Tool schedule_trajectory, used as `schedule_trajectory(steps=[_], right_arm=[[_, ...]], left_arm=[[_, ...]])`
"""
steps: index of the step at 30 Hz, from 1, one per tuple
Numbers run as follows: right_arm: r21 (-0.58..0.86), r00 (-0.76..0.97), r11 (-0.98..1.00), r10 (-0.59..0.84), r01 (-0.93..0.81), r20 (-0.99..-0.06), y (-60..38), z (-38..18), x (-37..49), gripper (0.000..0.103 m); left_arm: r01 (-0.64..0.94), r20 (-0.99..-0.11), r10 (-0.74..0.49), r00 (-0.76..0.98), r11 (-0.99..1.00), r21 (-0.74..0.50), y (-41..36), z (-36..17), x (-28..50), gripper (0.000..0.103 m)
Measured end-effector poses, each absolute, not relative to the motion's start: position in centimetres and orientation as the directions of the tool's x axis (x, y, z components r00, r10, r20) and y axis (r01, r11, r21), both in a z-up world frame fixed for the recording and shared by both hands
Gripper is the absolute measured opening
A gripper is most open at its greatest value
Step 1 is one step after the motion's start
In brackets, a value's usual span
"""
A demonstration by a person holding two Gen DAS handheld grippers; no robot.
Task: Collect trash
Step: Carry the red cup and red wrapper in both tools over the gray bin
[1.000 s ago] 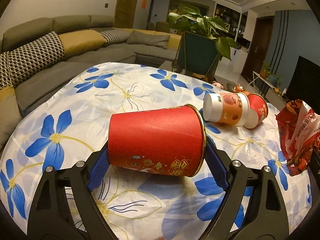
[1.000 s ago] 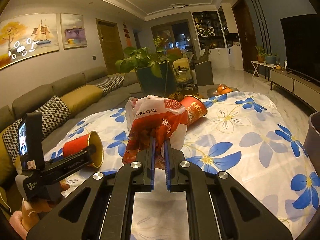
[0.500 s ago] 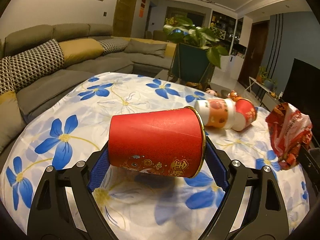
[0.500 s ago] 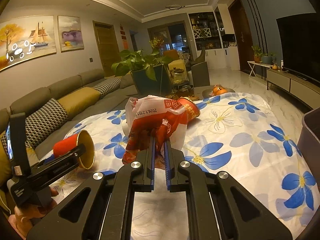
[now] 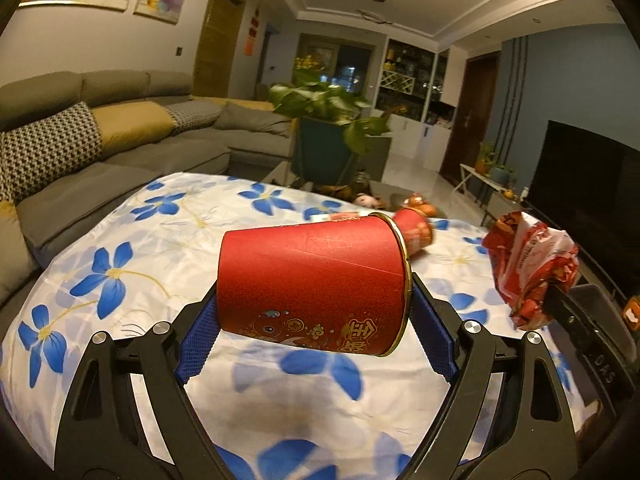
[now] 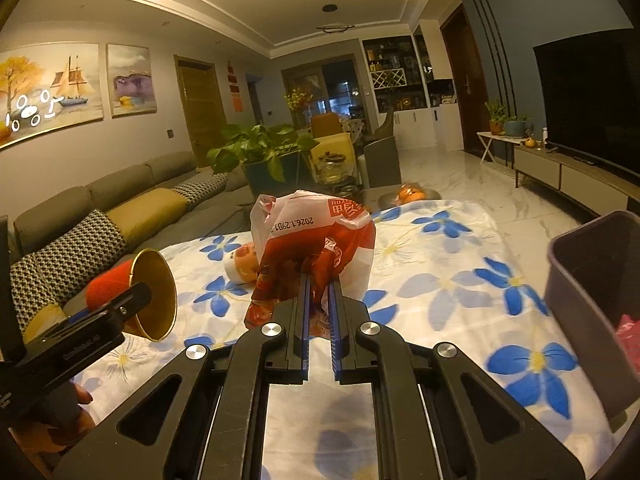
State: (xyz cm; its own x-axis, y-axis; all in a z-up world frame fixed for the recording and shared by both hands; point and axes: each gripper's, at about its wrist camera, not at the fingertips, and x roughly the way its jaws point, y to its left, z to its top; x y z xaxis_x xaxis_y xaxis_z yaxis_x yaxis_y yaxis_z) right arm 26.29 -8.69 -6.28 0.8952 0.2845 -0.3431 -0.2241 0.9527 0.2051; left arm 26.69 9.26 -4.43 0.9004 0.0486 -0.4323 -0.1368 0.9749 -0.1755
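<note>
My left gripper [image 5: 314, 292] is shut on a red paper cup [image 5: 316, 284] with a gold rim, held sideways above the flowered tablecloth [image 5: 132, 248]. The same red cup [image 6: 132, 292] shows at the left of the right wrist view, mouth facing me. My right gripper [image 6: 319, 280] is shut on a crumpled red and white snack bag [image 6: 316, 240], lifted off the table. That bag [image 5: 528, 264] hangs at the right in the left wrist view. A small orange and white bottle [image 6: 244, 264] lies on the cloth behind the bag, and its red end [image 5: 416, 228] peeks past the cup.
A dark grey bin [image 6: 592, 300] stands at the table's right edge with something pink inside. A grey sofa [image 5: 120, 148] runs along the left. A potted plant [image 6: 260, 156] and an orange fruit [image 6: 408, 194] stand beyond the table's far end. A TV [image 6: 588, 104] fills the right wall.
Both grippers have risen and moved right with their loads. The bin has come into the right wrist view, and the bottle now sits mostly hidden behind the cup.
</note>
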Motion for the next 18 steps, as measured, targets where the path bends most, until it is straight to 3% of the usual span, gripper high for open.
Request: schedule_trajectory(steps=[18], right_arm=[[0.185, 0.943, 0.981, 0.122, -0.067, -0.308, -19.0, -4.6, 21.5, 0.009]], left_arm=[[0.113, -0.385, -0.167, 0.908, 0.981, -0.159, -3.2, -2.0, 25.1, 0.085]])
